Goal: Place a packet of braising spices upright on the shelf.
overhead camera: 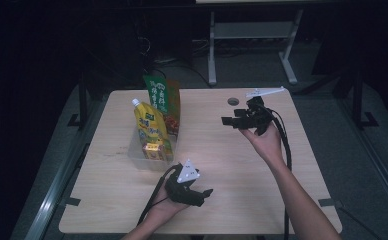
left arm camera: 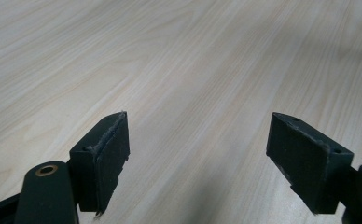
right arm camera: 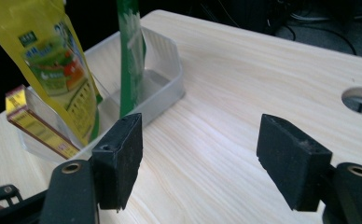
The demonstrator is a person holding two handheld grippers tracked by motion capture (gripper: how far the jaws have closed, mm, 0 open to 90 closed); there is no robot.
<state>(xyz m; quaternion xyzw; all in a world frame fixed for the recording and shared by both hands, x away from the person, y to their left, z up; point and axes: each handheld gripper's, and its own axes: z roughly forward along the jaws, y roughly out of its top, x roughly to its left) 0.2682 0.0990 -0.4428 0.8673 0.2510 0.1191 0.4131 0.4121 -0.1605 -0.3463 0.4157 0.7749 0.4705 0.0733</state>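
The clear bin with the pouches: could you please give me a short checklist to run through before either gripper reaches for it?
1. Left gripper open, nothing between its jaws: ok.
2. Right gripper open, nothing held: ok.
3. Bare tabletop between the grippers and the clear plastic bin: ok.
4. Yellow spouted pouch and green pouch upright in the bin: ok.
5. Small yellow box seated flat in the bin: not ok, it leans.

Wooden table [overhead camera: 232, 165], clear bin [overhead camera: 138, 156]
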